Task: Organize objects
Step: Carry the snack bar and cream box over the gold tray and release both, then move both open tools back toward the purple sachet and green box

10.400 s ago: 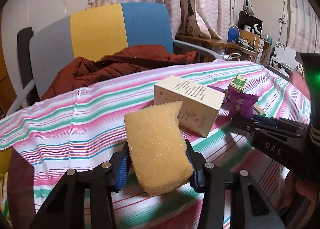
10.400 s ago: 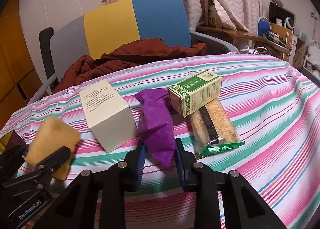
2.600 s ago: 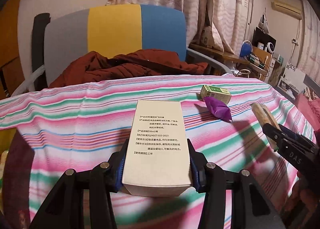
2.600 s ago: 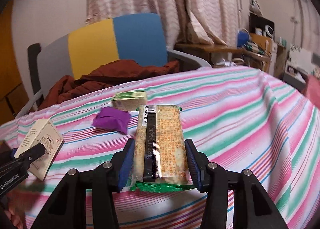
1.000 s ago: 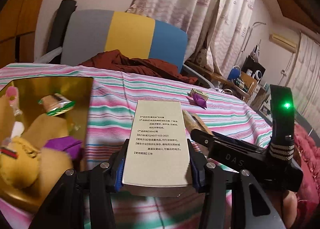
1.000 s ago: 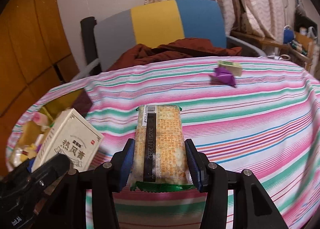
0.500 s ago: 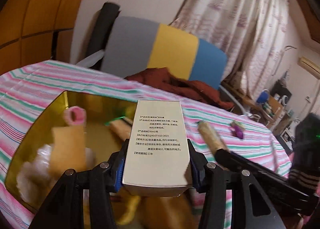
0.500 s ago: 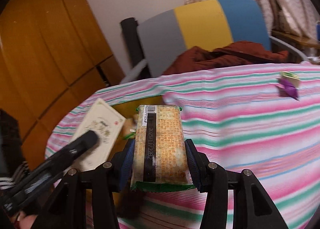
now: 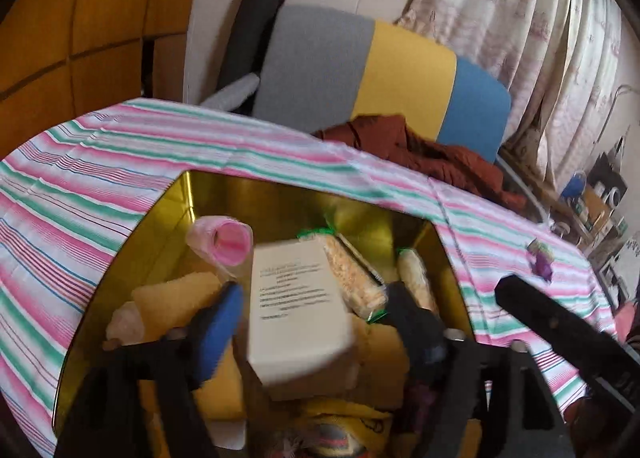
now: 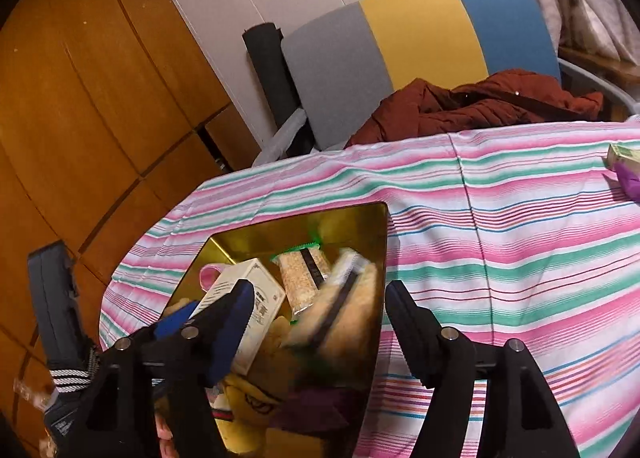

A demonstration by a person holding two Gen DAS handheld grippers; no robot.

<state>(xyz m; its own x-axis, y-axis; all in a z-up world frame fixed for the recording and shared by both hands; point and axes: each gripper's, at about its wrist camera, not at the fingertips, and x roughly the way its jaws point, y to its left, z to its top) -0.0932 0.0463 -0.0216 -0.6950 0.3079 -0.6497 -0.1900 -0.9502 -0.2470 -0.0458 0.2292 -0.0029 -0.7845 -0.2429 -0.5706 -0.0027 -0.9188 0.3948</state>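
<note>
Both grippers hang over an open gold tin (image 9: 280, 194) (image 10: 280, 230) on the striped cloth. My left gripper (image 9: 316, 326) has its jaws opening. The white box (image 9: 296, 314) (image 10: 248, 298) sits loose between them, tilted, with a gap to each pad, above the things in the tin. My right gripper (image 10: 320, 322) is opening too. The cracker packet (image 10: 340, 310) is blurred and tipped between its fingers, free of the pads, over the tin's right side. Each gripper shows in the other's view: the right gripper (image 9: 560, 330) and the left gripper (image 10: 176, 320).
The tin holds a pink roll (image 9: 224, 244), yellow sponges (image 9: 176, 298), another cracker packet (image 10: 304, 278) and a yellow plush toy (image 10: 248, 398). A purple pouch (image 10: 628, 178) and a green box (image 10: 624, 154) lie far right on the cloth. A chair (image 10: 420, 34) with a red-brown jacket (image 10: 480, 102) stands behind.
Both grippers have moved left over the tin and spread their jaws. The white box and the cracker packet, gripped half a second ago, now sit loose and tilted between the fingers.
</note>
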